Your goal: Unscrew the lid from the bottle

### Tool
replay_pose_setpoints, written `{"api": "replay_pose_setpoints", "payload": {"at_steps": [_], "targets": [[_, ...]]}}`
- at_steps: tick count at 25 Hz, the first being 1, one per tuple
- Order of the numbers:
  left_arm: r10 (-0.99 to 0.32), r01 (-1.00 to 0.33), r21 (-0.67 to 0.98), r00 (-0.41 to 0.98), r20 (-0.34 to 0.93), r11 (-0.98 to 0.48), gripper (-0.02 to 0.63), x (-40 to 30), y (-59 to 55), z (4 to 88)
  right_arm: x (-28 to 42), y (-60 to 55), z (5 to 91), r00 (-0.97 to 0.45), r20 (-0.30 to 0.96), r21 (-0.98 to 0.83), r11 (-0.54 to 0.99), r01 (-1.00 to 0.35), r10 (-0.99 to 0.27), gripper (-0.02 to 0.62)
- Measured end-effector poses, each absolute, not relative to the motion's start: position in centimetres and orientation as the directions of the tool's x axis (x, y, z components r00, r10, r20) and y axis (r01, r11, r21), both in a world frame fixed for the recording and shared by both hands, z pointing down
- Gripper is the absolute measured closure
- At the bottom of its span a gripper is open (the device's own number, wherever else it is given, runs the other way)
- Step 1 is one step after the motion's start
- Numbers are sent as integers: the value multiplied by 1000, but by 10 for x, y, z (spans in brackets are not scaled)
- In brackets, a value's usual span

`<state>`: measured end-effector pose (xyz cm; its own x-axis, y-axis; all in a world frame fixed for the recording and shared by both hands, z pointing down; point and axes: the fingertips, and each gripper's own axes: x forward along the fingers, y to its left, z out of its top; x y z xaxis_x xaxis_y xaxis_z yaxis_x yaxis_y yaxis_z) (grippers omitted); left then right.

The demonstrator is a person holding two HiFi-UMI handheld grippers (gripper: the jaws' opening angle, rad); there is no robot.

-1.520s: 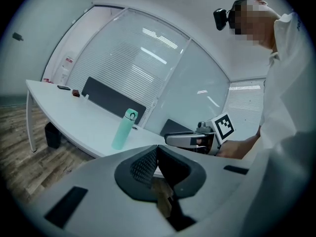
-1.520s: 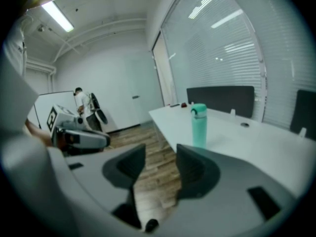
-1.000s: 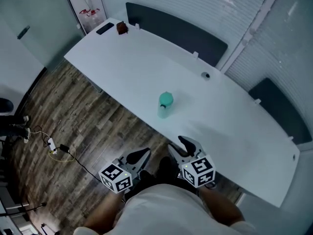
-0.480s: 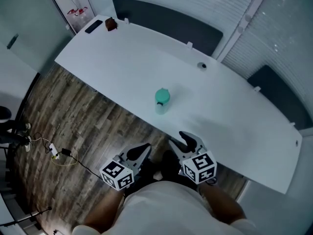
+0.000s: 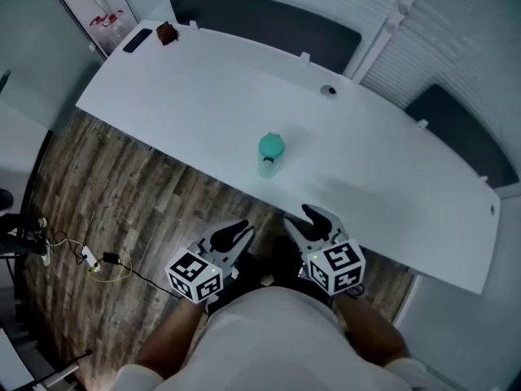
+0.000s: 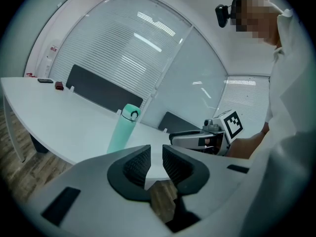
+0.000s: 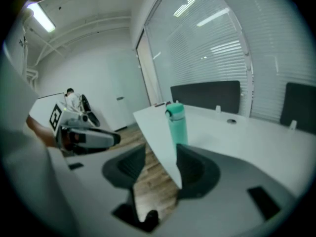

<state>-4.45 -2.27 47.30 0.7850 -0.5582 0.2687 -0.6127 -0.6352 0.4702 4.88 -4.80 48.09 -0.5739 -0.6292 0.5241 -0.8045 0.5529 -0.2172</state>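
**Head view.** The bottle point(image 5: 269, 163) stands upright on the white desk point(image 5: 203, 80), close to its near edge, with the lid point(image 5: 272, 146) on top and not yet turned. Both tools hang low near the person's body, over the wooden floor point(image 5: 106, 194) and just short of the desk. From the left tool point(image 5: 230, 236) the bottle lies at about 1 o'clock. From the right tool point(image 5: 313, 221) it lies at about 11 o'clock. Both are well apart from it, the right one perhaps slightly nearer.

**Left gripper view.** The left tool point(image 6: 156, 164) has its jaws opening, with only a narrow gap so far and nothing between the pads. The bottle point(image 6: 120, 132) rises at 11 o'clock beyond the jaws, its long axis vertical and the lid point(image 6: 131, 113) uppermost. The right tool point(image 6: 207, 135) shows off at 2 o'clock.

**Right gripper view.** The right tool point(image 7: 160, 167) has its jaws spread and holds nothing; only the desk's edge and the floor show through the gap. The bottle point(image 7: 178, 130) stands almost dead ahead at 12 o'clock, upright, with its lid point(image 7: 175, 110) above the jaw line. The left tool point(image 7: 84, 135) is at 9 o'clock.

Since the bottle stands vertical, one tool would likely have to come in level to clamp the body, and the other from above or the side to take the lid. Both must first reach forward over the desk edge.
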Motion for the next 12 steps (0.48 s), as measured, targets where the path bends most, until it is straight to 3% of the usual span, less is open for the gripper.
{"api": "replay_pose_setpoints", "payload": {"at_steps": [12], "targets": [[-581, -645, 379, 764, 281, -664, 509, -46, -71, 475, 34, -94, 465, -569, 493, -177, 565, -806, -658, 391]]}}
